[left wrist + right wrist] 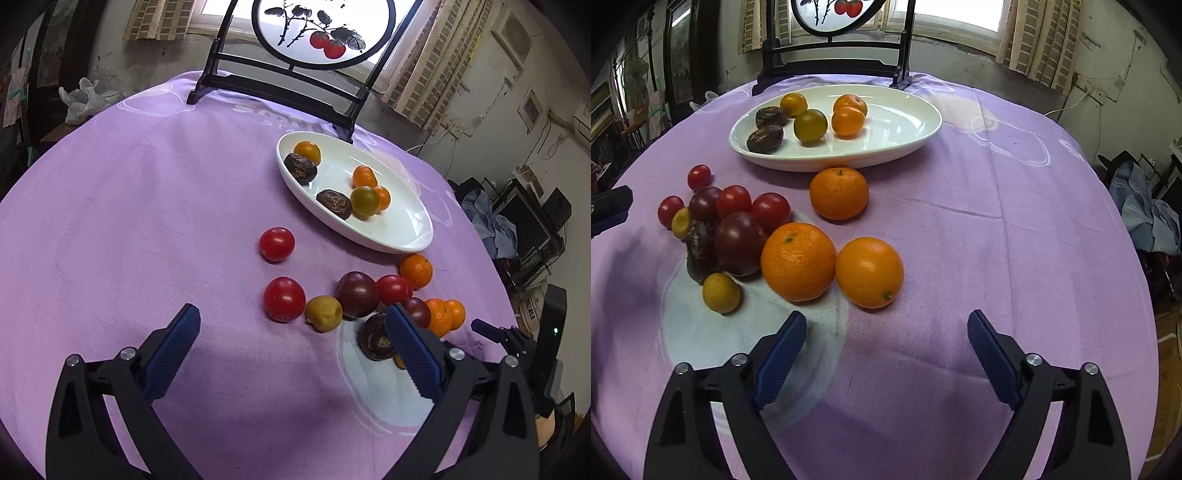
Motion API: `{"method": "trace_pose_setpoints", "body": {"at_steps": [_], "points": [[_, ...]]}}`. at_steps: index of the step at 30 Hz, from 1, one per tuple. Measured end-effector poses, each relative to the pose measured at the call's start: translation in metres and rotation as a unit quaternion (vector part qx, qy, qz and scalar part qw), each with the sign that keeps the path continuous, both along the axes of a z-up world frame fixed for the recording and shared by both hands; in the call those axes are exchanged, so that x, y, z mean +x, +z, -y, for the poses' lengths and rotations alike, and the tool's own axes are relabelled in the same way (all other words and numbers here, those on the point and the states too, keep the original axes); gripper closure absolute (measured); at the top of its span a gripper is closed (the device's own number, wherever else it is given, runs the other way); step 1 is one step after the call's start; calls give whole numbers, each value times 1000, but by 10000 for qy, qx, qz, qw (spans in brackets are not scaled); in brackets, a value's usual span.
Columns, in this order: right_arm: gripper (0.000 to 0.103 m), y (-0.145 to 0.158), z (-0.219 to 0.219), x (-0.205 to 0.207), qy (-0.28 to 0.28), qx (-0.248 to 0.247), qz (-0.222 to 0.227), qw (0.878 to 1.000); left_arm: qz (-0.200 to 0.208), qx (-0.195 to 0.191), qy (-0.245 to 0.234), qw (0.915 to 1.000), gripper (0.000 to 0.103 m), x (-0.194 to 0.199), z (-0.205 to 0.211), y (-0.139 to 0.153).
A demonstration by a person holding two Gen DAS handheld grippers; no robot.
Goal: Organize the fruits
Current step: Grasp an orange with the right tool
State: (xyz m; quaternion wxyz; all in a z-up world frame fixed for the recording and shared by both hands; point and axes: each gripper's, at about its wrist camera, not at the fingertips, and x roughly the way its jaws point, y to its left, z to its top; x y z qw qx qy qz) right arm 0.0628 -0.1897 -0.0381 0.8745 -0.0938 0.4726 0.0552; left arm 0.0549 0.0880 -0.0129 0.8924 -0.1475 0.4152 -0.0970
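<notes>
Fruit loose: a cluster on the purple tablecloth (997,229), toward the near edge of the table, short of the white plate (923,129).
Plate: at the far side of the table, by the black stand (280,92); already holds several small citrus and two dark wrinkled fruits.
Right gripper (886,332): released, jaws wide apart, nothing between them.
Left gripper (291,325): also released, empty.
Nearest target, right: smooth orange (868,272) sits just ahead of the gap, a little left of centre; rough orange (798,261) touches it on the left.
Nearest target, left: red tomato (284,299) and a small yellow fruit (323,313) lie straight ahead, between the jaws' line.
Axis: round fruit, no long axis to match.
Judgement: right side looks nearer to a clean grasp; a short forward reach, then carry to the plate beyond.
Risk: neighbouring orange may roll when nudged.
</notes>
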Motion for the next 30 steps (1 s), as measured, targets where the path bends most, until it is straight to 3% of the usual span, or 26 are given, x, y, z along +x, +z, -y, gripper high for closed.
{"method": "trace_pose_setpoints", "body": {"at_steps": [3, 5, 7, 11, 17, 22, 24, 26, 28, 30], "points": [[28, -4, 5, 17, -1, 228, -106, 9997, -20, 185, -129, 9997, 5, 0, 8, -2], [42, -3, 3, 27, 99, 283, -100, 9995, -13, 292, -217, 9993, 5, 0, 14, -3], [64, -3, 0, 31, 236, 494, -96, 9985, -8, 414, -308, 9987, 5, -1, 19, -4], [65, -1, -5, 23, 299, 405, -15, 9987, -55, 613, -393, 9973, 5, 0, 25, -8], [65, 11, 1, 10, 284, 725, 123, 9969, -7, 869, -478, 9951, 5, 0, 32, -11], [65, 16, 2, 3, 362, 834, 199, 9957, -330, 737, -521, 9954, 5, 1, 23, -17], [65, 19, 1, 0, 408, 877, 232, 9950, -388, 867, -547, 9940, 5, 1, 19, -19], [65, 22, 0, -3, 481, 897, 275, 9944, -412, 1089, -536, 9918, 9, 3, 15, -22], [65, 24, -3, -6, 559, 905, 299, 9939, -540, 1237, -525, 9895, 24, 11, 11, -27], [65, 24, -5, -7, 613, 912, 300, 9935, -604, 1288, -515, 9885, 25, 21, 8, -31]]}}
